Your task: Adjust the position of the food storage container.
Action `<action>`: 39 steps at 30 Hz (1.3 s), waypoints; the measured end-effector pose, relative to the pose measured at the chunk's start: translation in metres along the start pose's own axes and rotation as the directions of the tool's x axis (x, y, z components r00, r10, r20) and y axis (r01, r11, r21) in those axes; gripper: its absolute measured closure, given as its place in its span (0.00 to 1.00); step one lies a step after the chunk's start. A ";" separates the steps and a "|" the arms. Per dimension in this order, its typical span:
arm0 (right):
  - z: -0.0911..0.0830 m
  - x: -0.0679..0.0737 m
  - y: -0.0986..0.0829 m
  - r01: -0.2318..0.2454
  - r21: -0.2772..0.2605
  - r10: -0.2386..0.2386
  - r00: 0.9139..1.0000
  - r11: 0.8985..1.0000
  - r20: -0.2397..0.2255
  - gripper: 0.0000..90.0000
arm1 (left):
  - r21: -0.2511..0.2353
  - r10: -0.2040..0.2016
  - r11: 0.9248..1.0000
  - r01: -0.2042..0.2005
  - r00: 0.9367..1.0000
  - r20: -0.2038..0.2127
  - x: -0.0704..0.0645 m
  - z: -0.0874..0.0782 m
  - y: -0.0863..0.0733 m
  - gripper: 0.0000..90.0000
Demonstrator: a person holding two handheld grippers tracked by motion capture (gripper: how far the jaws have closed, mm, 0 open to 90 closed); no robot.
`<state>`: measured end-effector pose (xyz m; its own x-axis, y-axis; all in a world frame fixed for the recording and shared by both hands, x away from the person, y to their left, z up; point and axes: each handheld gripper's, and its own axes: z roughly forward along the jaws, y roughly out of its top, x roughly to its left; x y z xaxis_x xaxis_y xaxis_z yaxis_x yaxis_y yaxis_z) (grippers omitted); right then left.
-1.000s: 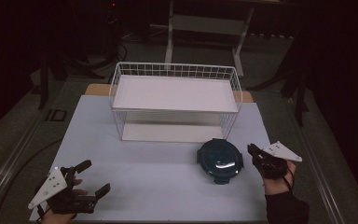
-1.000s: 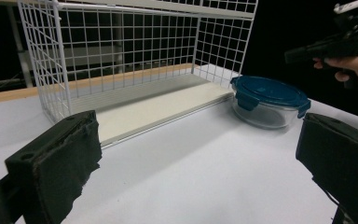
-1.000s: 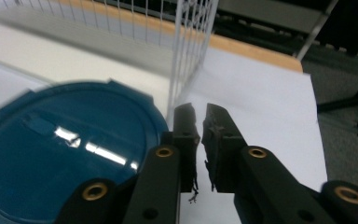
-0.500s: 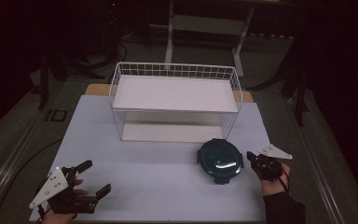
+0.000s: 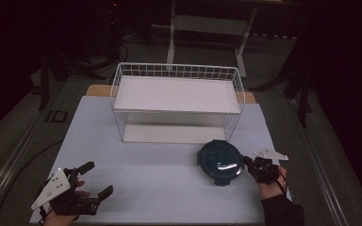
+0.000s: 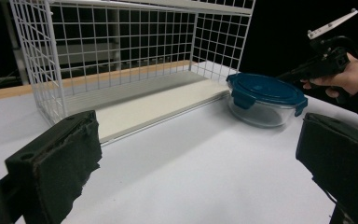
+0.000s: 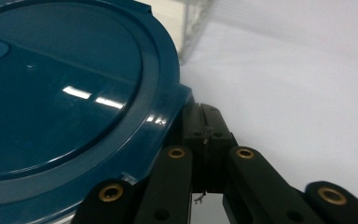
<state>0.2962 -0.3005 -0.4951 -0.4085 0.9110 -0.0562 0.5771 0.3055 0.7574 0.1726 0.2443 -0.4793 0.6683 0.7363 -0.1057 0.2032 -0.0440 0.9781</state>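
A round glass container with a dark blue clip-on lid [image 5: 220,161] [image 6: 263,95] [image 7: 60,93] stands on the white table, right of centre, in front of the wire rack. My right gripper [image 5: 246,161] [image 6: 284,74] [image 7: 206,116] lies low at the container's right side. Its jaws are pressed together, their tips against the lid's rim, and nothing shows between them. At the near left corner my left gripper [image 5: 100,177] [image 6: 196,168] rests on the table, jaws wide apart and holding nothing, facing the rack and the container.
A white wire rack [image 5: 176,70] [image 6: 121,46] with a flat white shelf on top and a white board beneath stands at the table's back middle. The pale table top [image 5: 146,160] stretches between the grippers. Dark floor and stands surround the table.
My right gripper has come down and moved left until its tips reach the container's lid rim. The left gripper and the container have stayed put.
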 end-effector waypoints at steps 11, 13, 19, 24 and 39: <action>0.008 0.029 0.011 0.030 0.007 -0.029 0.997 1.000 -0.077 1.00 | 0.003 0.000 1.000 0.000 1.000 0.005 0.000 0.000 0.000 0.00; 0.009 0.034 0.012 0.034 0.007 -0.033 0.995 0.999 -0.092 1.00 | 0.004 -0.001 1.000 0.001 1.000 0.005 0.000 0.001 0.000 0.00; 0.012 0.050 0.016 0.051 0.009 -0.049 0.990 0.999 -0.132 1.00 | 0.008 0.004 1.000 -0.004 1.000 0.006 0.000 0.001 0.000 0.00; 0.014 0.064 0.019 0.073 0.009 -0.071 0.982 0.997 -0.174 1.00 | 0.010 0.002 1.000 -0.002 1.000 0.010 -0.001 0.002 -0.001 0.00; 0.017 0.070 0.021 0.084 -0.003 -0.082 0.969 0.996 -0.231 1.00 | 0.023 0.009 1.000 -0.010 1.000 0.025 -0.002 0.004 -0.001 0.00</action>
<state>0.2918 -0.2256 -0.4942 -0.6068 0.7942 0.0335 0.5387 0.3798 0.7520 0.1738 0.2396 -0.4811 0.6876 0.7190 -0.1011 0.2131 -0.0668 0.9747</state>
